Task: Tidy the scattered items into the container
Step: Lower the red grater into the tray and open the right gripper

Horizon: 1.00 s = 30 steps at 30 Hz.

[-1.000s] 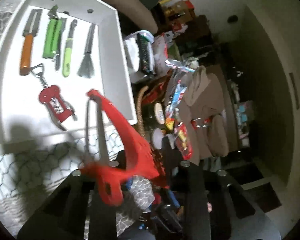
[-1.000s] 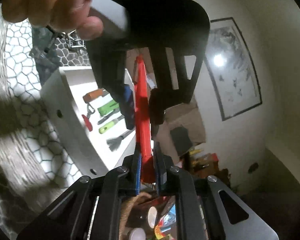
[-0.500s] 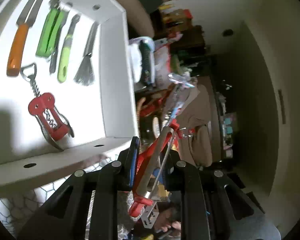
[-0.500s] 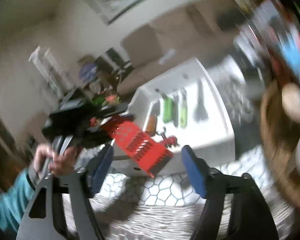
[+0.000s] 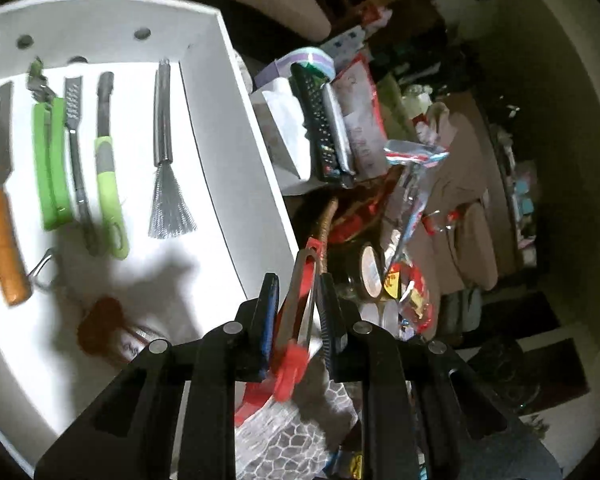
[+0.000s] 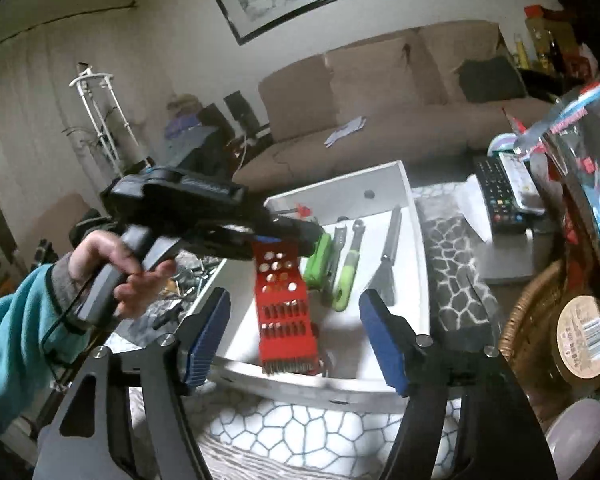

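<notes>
A red grater (image 6: 284, 316) with rows of holes hangs down over the white tray (image 6: 340, 196), with my left gripper (image 6: 288, 234) shut on its top end. In the left wrist view the grater's red handle and metal frame (image 5: 296, 312) sit clamped between the blue pads of the left gripper (image 5: 298, 284), beside the tray's right wall (image 5: 236, 120). My right gripper (image 6: 295, 304) hangs in front of the tray; its jaws are opening and nothing is between them. In the tray lie an orange-handled tool (image 5: 2, 248), green tools (image 5: 52, 168), a wire whisk (image 5: 168, 160) and a red corkscrew (image 5: 104, 324).
A hand in a teal sleeve (image 6: 4, 340) holds the left gripper. Right of the tray stand a remote control (image 5: 320, 128), snack packets and a wicker basket (image 6: 540, 320). A honeycomb-patterned cloth (image 6: 300, 432) covers the table. A sofa (image 6: 380, 100) stands behind.
The right gripper let go of the red grater, opened and drew back. The left gripper, still holding the grater, swung it over the tray.
</notes>
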Each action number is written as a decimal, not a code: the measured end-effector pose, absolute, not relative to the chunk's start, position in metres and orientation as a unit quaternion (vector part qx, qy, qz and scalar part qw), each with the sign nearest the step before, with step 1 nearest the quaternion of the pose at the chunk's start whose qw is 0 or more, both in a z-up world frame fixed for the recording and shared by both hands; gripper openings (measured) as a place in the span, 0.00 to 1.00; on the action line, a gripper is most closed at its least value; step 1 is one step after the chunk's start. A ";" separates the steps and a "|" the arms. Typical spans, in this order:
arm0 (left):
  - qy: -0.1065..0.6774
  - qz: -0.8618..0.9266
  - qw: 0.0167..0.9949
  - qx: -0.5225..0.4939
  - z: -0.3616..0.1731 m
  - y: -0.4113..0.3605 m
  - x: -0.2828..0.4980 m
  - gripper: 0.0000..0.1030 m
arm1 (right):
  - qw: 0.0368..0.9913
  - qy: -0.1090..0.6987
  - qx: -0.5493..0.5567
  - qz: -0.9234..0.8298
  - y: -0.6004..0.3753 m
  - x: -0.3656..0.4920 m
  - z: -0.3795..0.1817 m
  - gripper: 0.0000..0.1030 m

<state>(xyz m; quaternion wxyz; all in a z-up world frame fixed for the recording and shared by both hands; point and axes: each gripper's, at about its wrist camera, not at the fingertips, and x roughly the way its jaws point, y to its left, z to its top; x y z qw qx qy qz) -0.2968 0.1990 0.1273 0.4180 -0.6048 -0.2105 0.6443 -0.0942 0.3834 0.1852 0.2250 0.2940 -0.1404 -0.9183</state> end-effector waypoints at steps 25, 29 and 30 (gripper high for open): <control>-0.238 0.638 0.308 -0.665 0.009 0.187 -0.330 0.20 | 0.239 -0.180 0.323 -0.898 0.394 -0.099 0.148 0.72; -0.211 0.651 0.294 -0.667 0.025 0.179 -0.319 0.39 | 0.226 -0.180 0.328 -0.899 0.392 -0.098 0.148 0.74; -0.196 0.659 0.285 -0.668 0.030 0.177 -0.315 0.44 | 0.223 -0.178 0.329 -0.900 0.391 -0.097 0.149 0.74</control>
